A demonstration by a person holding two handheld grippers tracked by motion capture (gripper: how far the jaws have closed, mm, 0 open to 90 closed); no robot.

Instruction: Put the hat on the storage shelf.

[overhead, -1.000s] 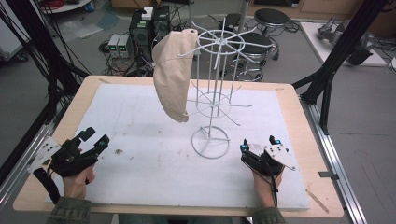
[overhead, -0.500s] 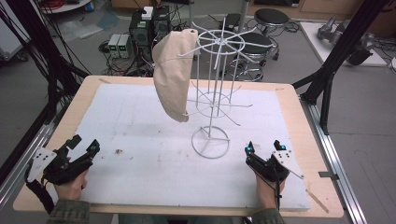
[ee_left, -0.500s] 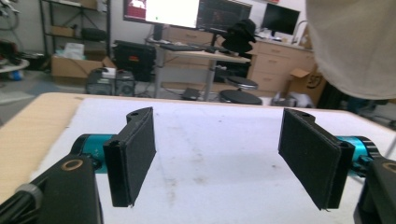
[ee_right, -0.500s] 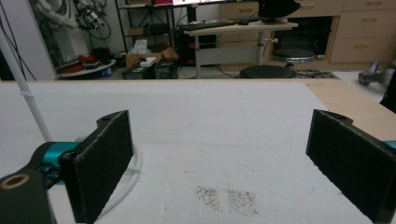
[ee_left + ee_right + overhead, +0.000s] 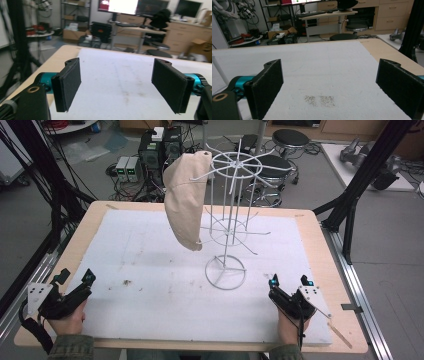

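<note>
A beige cloth cap (image 5: 185,200) hung on the white wire rack (image 5: 227,220) at the far middle of the surface (image 5: 150,285), well apart from both grippers. The left gripper (image 5: 75,279) rested at the near left corner, its jaws having just been opening, spread with nothing between them. The right gripper (image 5: 290,281) sat near right, its 2 jaws also spread and empty.

rack (image 5: 227,225) – mid-mat (image 5: 150,265) | cap (image 5: 185,202) – on rack's left | left gripper (image 5: 75,279), right gripper (image 5: 290,282) – near corners
</note>
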